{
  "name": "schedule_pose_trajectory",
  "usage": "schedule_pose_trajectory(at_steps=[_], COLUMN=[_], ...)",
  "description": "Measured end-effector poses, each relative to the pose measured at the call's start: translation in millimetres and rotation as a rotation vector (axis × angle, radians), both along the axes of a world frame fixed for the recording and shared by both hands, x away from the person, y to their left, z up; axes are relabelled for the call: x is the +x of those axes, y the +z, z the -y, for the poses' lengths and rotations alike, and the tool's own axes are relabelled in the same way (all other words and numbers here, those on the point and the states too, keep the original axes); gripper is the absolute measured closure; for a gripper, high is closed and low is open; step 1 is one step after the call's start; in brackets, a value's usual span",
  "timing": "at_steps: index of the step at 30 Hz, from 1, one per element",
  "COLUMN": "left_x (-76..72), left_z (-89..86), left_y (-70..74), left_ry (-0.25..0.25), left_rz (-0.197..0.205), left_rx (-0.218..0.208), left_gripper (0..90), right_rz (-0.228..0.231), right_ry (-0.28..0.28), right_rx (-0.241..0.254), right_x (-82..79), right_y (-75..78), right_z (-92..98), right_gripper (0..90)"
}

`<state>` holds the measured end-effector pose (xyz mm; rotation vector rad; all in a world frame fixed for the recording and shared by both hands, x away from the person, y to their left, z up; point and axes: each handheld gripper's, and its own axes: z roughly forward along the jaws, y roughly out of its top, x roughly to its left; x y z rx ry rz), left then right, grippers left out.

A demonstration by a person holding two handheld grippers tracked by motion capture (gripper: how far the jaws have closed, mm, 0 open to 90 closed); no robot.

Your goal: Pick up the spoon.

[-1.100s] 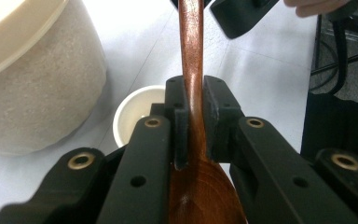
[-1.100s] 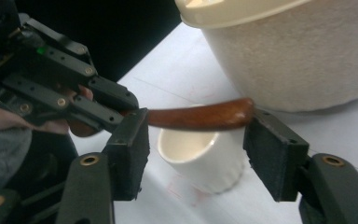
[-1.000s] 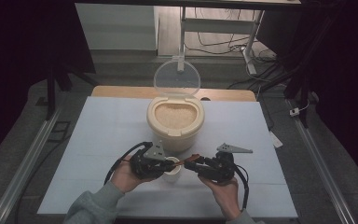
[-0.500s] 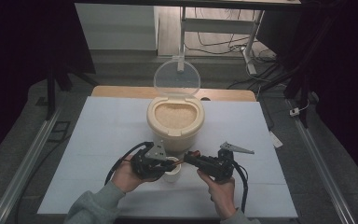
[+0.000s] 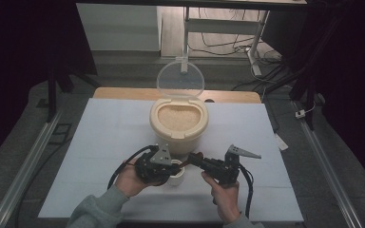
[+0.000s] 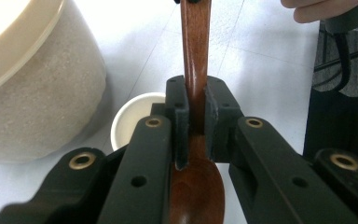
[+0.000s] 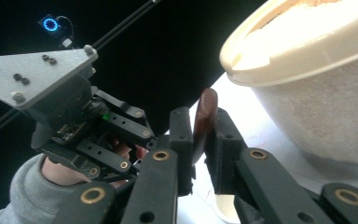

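Handover of a wooden spoon point(image 6: 196, 70) between two hand-held grippers, low over the near edge of the white table point(image 5: 100, 137).

Spoon: dark reddish-brown wood, smooth and slightly glossy, with a slim flat handle that widens into an oval bowl. In the left gripper view the bowl lies nearest the camera, behind the jaws, and the handle runs straight ahead, away from them.

Left gripper point(image 6: 196, 112): jaws drawn in tight on the neck of the spoon, just where handle meets bowl; both pads press the wood.

Right gripper point(image 7: 199, 135): jaws have just been closing and now clamp the rounded end of the spoon's handle, which stands up between the pads and pokes a little past the fingertips.

In the high view the two grippers face each other tip to tip, with the spoon bridging them. A small white cup point(image 5: 175, 174) sits directly below the left gripper's jaws. A cream rice container point(image 5: 179, 123), its clear lid point(image 5: 180, 79) raised upright, stands just beyond both grippers.
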<state>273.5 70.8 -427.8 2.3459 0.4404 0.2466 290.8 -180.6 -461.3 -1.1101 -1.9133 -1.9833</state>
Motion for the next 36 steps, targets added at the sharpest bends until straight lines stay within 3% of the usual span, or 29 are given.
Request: schedule_pose_trajectory(at_steps=[9,13,17,18,21,23,28,36], left_x=[-0.8,-1.9,-6.4,-9.9,-13.9,-20.2,-26.5,-30.2], left_z=[-1.6,-8.4,-21.4,-29.3,-38.2,-53.6,-75.9,-115.2], left_y=[1.5,3.3,5.0,4.6,3.6,0.8,-8.9,-40.8], left_ry=[0.000,0.014,0.058,0.084,0.109,0.149,0.208,0.325], left_rz=[-0.004,-0.010,-0.008,-0.006,-0.003,0.011,0.017,-0.009], left_rx=[-0.034,-0.092,-0.146,-0.177,-0.207,-0.238,-0.260,-0.267], left_gripper=[79.0,67.1,49.3,46.9,40.2,37.1,32.2,30.0], right_rz=[0.038,0.062,0.088,0.093,0.101,0.111,0.140,0.147], right_ry=[0.011,0.016,0.020,0.019,0.020,0.017,0.021,0.005], right_rx=[0.009,0.007,0.002,0.001,0.004,0.000,-0.003,0.006], right_x=[-1.7,-3.3,-4.1,-4.0,-3.6,-3.7,-4.8,-3.2], right_y=[2.8,6.3,8.9,9.4,10.4,11.5,16.0,18.7], right_z=[1.3,2.1,5.4,6.6,10.0,11.6,15.9,22.9], right_gripper=[83.1,83.2,83.2,83.2,83.2,83.3,83.2,83.3])
